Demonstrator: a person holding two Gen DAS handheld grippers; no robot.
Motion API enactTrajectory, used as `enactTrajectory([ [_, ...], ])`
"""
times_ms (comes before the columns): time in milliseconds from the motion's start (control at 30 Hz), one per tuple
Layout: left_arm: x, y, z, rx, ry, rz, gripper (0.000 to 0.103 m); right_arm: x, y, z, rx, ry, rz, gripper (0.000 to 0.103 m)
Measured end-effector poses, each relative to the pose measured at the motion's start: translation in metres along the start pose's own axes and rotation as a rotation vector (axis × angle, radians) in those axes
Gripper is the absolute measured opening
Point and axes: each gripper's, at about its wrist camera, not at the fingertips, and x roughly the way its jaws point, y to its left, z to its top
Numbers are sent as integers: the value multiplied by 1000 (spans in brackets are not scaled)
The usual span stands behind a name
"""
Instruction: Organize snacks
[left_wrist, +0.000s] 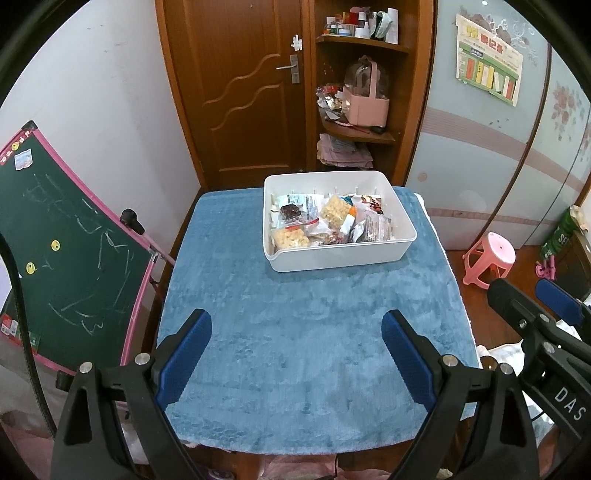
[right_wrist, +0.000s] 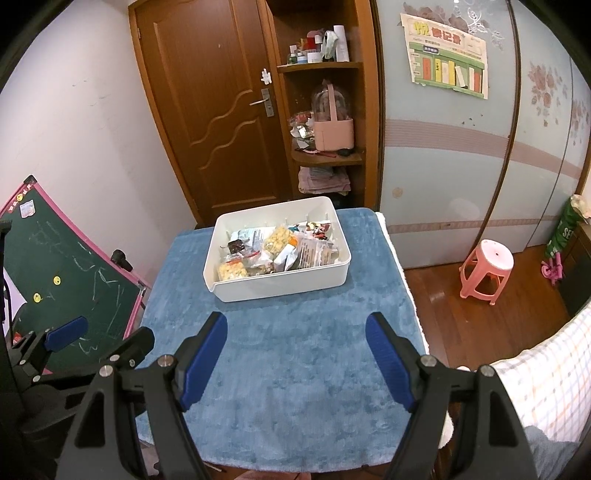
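A white plastic bin (left_wrist: 332, 258) (right_wrist: 284, 286) stands at the far side of a table covered by a blue plush cloth (left_wrist: 306, 332) (right_wrist: 288, 362). Inside it lie several wrapped snacks (left_wrist: 328, 221) (right_wrist: 277, 247): clear packs of yellow puffed pieces, a dark brownie pack, printed sachets. My left gripper (left_wrist: 295, 350) hangs open above the near cloth, nothing between its blue pads. My right gripper (right_wrist: 297, 354) is open too, also empty, over the near cloth. Each gripper shows at the edge of the other's view, the right gripper (left_wrist: 532, 306) and the left gripper (right_wrist: 96, 339).
A green chalkboard (left_wrist: 66, 258) with a pink frame leans left of the table. Behind stand a brown door (left_wrist: 240, 92) and corner shelves (left_wrist: 358, 85) with a pink basket. A pink stool (right_wrist: 487, 271) sits on the wood floor at right; checked fabric (right_wrist: 546, 369) lies near right.
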Motion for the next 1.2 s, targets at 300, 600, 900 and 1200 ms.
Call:
enactTrajectory([
  [300, 10, 0, 9, -2, 14, 1, 93, 14, 0, 15, 4, 9, 1, 78],
  [600, 20, -4, 14, 23, 23, -13, 93, 22, 3, 17, 6, 11, 7, 78],
  [900, 21, -3, 15, 23, 24, -13, 93, 28, 5, 20, 10, 16, 6, 78],
  [1200, 23, -2, 16, 19, 33, -13, 93, 28, 5, 20, 10, 18, 5, 78],
])
